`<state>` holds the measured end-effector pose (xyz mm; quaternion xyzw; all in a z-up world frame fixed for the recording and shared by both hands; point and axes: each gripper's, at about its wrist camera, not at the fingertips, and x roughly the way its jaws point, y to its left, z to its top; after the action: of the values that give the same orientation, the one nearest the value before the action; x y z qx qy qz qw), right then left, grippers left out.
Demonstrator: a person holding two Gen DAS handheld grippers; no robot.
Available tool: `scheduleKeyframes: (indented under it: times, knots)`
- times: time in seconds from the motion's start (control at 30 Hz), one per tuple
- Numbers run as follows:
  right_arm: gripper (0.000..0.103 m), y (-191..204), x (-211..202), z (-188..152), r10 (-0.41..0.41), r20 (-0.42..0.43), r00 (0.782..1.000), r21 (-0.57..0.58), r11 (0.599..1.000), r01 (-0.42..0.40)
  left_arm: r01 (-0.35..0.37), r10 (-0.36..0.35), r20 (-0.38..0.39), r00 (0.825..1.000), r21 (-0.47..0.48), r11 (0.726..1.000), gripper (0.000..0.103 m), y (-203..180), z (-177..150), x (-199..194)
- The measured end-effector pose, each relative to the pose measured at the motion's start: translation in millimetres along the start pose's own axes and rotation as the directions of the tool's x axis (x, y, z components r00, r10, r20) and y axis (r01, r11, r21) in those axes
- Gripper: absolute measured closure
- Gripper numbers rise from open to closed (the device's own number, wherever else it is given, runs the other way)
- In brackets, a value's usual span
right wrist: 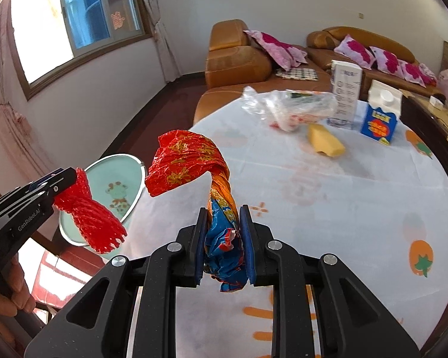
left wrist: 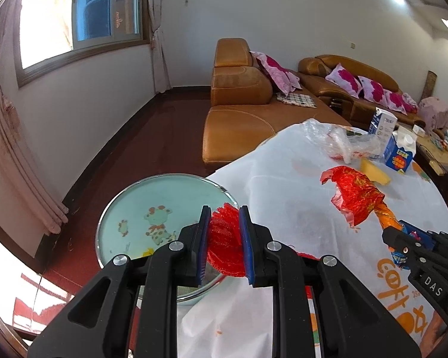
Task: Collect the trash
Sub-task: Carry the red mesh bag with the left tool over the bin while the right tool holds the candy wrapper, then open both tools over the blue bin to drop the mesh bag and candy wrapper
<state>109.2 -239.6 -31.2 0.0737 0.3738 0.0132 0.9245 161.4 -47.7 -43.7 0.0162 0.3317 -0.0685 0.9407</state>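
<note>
White cloth covers the table. Left gripper pinches red netting; right gripper pinches a twisted wrapper, both beside the basin. Next: carry both over the basin and release.

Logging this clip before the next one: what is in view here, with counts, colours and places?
Foam net: 1, red, in the left gripper.
Wrapper: 1, red-orange-blue, twisted, in the right gripper.
Plastic bag: 1, clear, far side of table.
Sponge: 1, yellow, near the bag.
Cartons: 2, one blue, one white, far right of table.
Basin: 1, pale green, giraffe print, below the table's left edge.
Table: 1, round, white printed cover.
Sofa: orange-brown, behind the table.
Pillows: several, pink, on sofa.
Left gripper: jaws shut on net.
Right gripper: jaws shut on wrapper.
</note>
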Motion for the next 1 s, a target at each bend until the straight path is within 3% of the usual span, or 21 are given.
scheduleKeyframes:
  times: [0.63, 1.0]
  knots:
    - [0.081, 75.9, 20.9, 15.4, 0.086, -0.012, 0.996, -0.088, 0.992, -0.087, -0.083, 0.084, 0.007, 0.996, -0.100, 0.992, 0.084, 69.5, 0.6, -3.7]
    - [0.081, 112.5, 44.1, 27.6, 0.085, -0.022, 0.996, -0.140, 0.986, -0.087, -0.134, 0.135, -0.004, 0.991, -0.148, 0.980, 0.084, 106.0, -3.0, 1.6]
